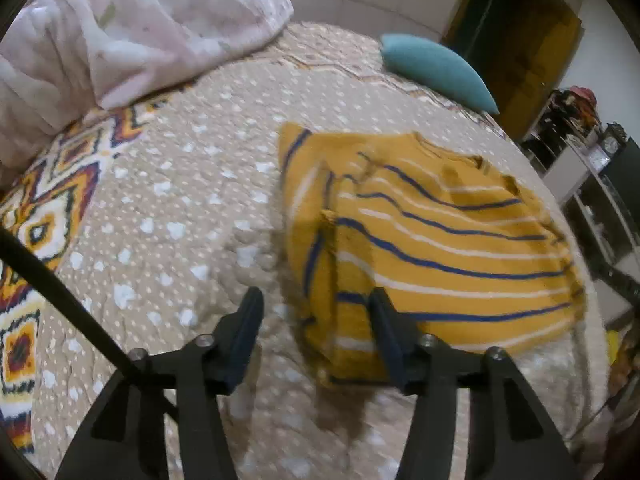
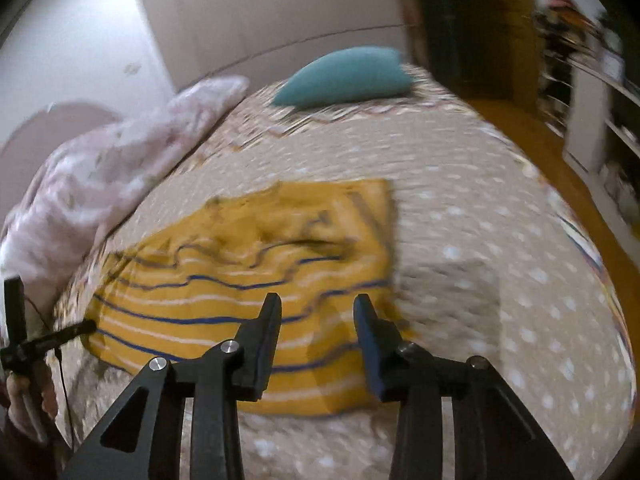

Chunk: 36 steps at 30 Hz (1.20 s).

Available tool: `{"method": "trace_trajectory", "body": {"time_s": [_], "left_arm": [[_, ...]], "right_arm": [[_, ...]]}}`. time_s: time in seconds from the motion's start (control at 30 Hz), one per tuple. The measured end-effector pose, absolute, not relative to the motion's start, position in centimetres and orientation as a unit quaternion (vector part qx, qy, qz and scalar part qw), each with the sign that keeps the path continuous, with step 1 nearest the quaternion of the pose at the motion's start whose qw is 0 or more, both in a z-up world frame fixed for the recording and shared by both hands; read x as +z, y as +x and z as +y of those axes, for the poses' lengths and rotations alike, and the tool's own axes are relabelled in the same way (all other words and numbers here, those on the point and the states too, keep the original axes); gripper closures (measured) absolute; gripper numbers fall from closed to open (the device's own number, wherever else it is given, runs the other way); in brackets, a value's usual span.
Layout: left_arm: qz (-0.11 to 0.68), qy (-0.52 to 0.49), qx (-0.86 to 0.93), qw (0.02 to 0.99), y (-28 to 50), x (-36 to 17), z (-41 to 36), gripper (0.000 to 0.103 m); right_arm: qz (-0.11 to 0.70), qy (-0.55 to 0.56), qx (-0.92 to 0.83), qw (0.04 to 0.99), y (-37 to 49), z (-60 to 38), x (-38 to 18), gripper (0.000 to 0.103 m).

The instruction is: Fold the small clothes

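Shirt (image 1: 432, 248) lies part-folded on the bed (image 1: 192, 208), beneath and beyond both sets of fingers, left (image 1: 316, 312) and right (image 2: 316, 316), parted and empty. Careless regrasping could drag layers, undoing folds.

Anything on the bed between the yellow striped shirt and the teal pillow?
Nothing: only bare dotted bedspread between yellow striped shirt and teal pillow, clearest in right wrist view.

Open tongs (image 1: 316, 300) above striped shirt (image 1: 440, 240)
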<state>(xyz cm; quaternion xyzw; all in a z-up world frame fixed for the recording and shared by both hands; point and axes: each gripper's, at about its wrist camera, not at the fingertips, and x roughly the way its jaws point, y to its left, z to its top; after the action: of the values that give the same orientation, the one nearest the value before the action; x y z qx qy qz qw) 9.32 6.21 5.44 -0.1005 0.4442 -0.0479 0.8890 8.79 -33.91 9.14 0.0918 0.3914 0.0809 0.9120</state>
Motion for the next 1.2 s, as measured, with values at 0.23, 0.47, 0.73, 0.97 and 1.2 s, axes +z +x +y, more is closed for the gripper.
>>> {"method": "trace_trajectory", "body": {"time_s": [0.23, 0.47, 0.73, 0.97, 1.2], "left_arm": [[0.402, -0.154, -0.074, 0.9, 9.3, 3.0, 8.0, 0.034], [0.372, -0.288, -0.131, 0.873, 8.9, 2.2, 12.1, 0.034], [0.328, -0.264, -0.101, 0.901, 7.1, 4.9, 14.3, 0.032], [0.339, -0.304, -0.08, 0.887, 7.6, 3.9, 16.8, 0.031], [0.351, -0.309, -0.081, 0.88, 7.8, 3.1, 17.1, 0.031]], "right_arm": [[0.461, 0.006, 0.057, 0.885, 19.6, -28.3, 4.8, 0.066], [0.469, -0.086, -0.066, 0.877, 26.3, -25.9, 6.4, 0.062], [0.465, -0.052, 0.154, 0.87, 22.8, -11.7, 11.0, 0.052], [0.492, -0.063, 0.263, 0.828, 21.5, 0.1, 8.4, 0.051], [0.52, -0.117, 0.218, 0.817, 22.9, 2.3, 5.2, 0.096]]}}
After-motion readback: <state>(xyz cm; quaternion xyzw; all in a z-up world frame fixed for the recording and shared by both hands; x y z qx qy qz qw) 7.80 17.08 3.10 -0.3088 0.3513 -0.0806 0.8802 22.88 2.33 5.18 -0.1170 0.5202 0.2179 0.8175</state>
